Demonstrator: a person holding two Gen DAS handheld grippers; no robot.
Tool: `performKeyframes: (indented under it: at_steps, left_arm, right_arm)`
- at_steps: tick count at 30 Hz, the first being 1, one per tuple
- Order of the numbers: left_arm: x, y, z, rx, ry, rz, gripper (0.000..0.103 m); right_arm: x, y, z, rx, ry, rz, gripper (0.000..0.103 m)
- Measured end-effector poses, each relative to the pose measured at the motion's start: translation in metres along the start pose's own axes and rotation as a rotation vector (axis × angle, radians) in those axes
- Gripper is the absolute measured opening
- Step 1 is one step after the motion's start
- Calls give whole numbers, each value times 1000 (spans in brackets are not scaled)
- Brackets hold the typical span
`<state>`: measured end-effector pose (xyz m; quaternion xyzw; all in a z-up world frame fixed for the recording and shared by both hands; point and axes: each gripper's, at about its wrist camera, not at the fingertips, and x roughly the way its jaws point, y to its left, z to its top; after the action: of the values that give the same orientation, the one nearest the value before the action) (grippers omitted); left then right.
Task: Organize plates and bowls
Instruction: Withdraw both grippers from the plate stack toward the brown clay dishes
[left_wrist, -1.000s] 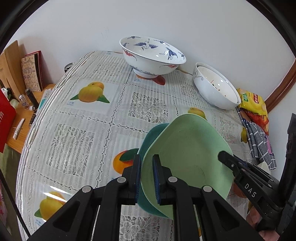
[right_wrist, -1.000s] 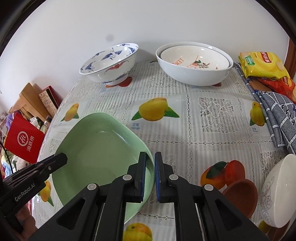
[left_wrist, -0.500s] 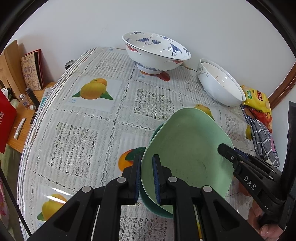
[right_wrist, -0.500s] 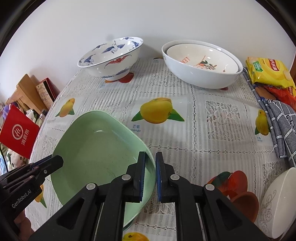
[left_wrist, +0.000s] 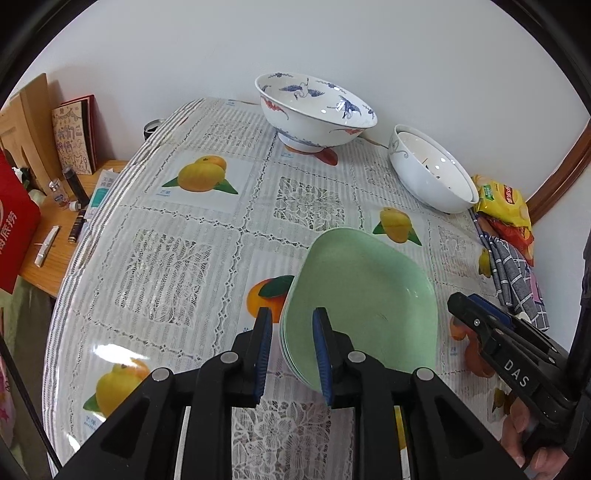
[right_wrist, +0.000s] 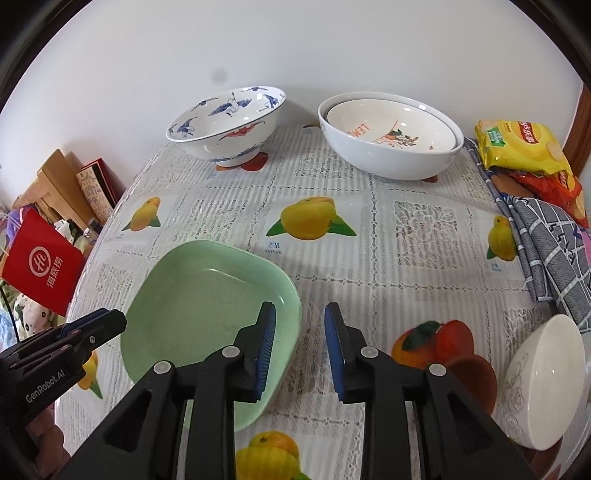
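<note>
A pale green square plate (left_wrist: 362, 306) (right_wrist: 207, 306) lies on top of another plate on the fruit-print tablecloth. My left gripper (left_wrist: 291, 354) straddles the plate's left rim. Its jaws are opening and the pads stand off the rim. My right gripper (right_wrist: 300, 350) straddles the right rim, one finger over the plate and one outside. Its jaws are also opening and do not press on the plate. Each gripper shows at the edge of the other's view.
A blue-and-white crane bowl (left_wrist: 314, 110) (right_wrist: 227, 125) and nested white bowls (left_wrist: 432, 173) (right_wrist: 391, 136) stand by the far wall. Chip bags (right_wrist: 524, 147) and a checked cloth (right_wrist: 546, 251) lie right. A small white bowl (right_wrist: 543, 376) and brown bowl (right_wrist: 472, 373) sit near right.
Both grippers were shut on the green plate's rims; both pairs of jaws have now spread apart. The plate has settled lower and flatter onto the plate beneath it.
</note>
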<state>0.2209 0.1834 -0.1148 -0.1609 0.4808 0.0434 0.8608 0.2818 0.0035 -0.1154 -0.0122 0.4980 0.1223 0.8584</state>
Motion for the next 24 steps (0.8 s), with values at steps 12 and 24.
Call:
performKeyframes:
  at_steps: [12,24]
  left_arm:
    - [-51,-43,-23,92,-77,-18,25]
    - [-86,-91,-51,150,-125,-63,26]
  right_arm:
    - [-68,-23,-33,5,-113,-76,55]
    - [-130,-65,-73,66,-227,-105,55]
